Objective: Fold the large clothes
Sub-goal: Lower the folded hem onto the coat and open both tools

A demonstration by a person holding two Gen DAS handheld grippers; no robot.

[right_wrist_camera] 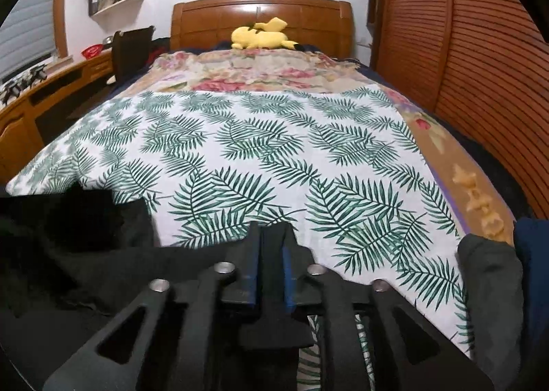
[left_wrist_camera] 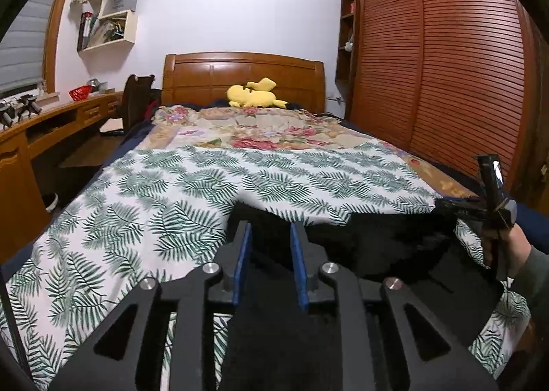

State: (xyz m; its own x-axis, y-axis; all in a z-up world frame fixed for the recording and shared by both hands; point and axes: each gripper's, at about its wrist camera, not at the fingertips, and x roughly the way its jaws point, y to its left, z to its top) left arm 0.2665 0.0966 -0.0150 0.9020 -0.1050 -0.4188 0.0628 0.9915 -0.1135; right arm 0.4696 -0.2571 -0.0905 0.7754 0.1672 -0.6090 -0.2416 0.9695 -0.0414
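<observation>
Black garment (left_wrist_camera: 377, 247) spreads rightward only beside left claw (left_wrist_camera: 271, 243).

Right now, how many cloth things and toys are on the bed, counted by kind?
Black garment: 1
Leaf-print sheet: 1
Flowered blanket: 1
Yellow plush toy: 1
Total: 4

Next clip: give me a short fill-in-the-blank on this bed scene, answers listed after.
1. The black garment lies on a white sheet printed with green ______.
2. The plush toy by the wooden headboard is coloured ______.
3. The pads inside the left claw are coloured ______.
4. The wardrobe doors stand to the ______ of the bed in both views.

Answers: leaves; yellow; blue; right
</observation>
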